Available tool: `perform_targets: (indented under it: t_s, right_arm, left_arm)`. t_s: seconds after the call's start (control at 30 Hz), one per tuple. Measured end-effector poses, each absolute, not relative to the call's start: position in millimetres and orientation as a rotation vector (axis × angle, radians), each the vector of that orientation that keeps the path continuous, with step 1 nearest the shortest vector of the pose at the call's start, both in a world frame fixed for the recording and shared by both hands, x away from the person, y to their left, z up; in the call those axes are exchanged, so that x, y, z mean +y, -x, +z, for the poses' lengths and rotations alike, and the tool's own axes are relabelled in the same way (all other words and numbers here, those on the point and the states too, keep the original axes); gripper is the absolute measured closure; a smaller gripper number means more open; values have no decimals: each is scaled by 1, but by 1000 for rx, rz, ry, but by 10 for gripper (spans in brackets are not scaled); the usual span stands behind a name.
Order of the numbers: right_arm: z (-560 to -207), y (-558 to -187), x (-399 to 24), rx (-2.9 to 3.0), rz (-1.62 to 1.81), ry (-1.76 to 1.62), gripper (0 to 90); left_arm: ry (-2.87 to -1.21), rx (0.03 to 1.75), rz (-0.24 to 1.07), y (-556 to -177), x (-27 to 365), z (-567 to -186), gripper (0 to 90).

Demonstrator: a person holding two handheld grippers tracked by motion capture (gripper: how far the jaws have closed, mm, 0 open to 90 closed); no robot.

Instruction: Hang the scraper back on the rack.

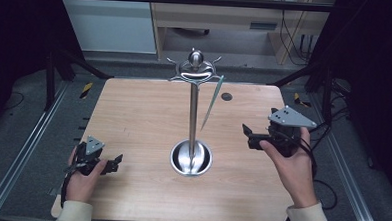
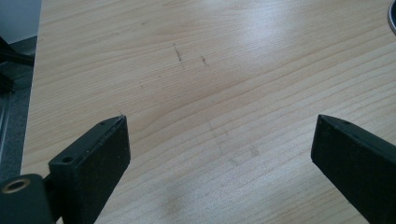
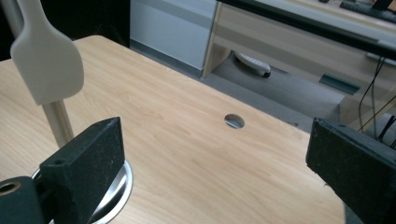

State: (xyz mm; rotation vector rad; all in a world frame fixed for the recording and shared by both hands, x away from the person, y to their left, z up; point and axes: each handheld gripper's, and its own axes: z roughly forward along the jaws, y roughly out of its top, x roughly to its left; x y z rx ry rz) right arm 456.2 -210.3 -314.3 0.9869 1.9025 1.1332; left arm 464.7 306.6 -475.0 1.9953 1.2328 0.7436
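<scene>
Both grippers gape empty; right gripper (image 1: 249, 135) sits nearer the hanging utensil (image 1: 212, 103), probably a spatula, up-left of it.

Shiny metal hook stand with round base (image 1: 192, 158) mid-table on light wooden table (image 1: 139, 113); pale flat spatula (image 1: 212, 103) hanging right of its pole; small round table hole (image 1: 226, 97) behind-right of stand.

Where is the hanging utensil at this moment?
In the high view, the pale utensil hangs from the hooks of the metal stand at the table's middle, right of the pole, above its round base.
</scene>
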Motion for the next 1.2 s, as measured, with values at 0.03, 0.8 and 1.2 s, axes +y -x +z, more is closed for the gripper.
perform_targets:
  t_s: [0.03, 0.8, 1.2]
  right_arm:
    - [-314, -456, -210, 1902, 1133, -987, 51]
    - [-398, -449, -215, 2002, 1120, -1085, 73]
    - [-436, -452, -220, 2061, 1084, -1161, 82]
  left_arm:
    - [-1995, 1233, 744, -465, 307, -475, 45]
    - [-1983, 1222, 766, -463, 306, -473, 44]
    - [-1982, 1219, 769, -463, 306, -474, 44]
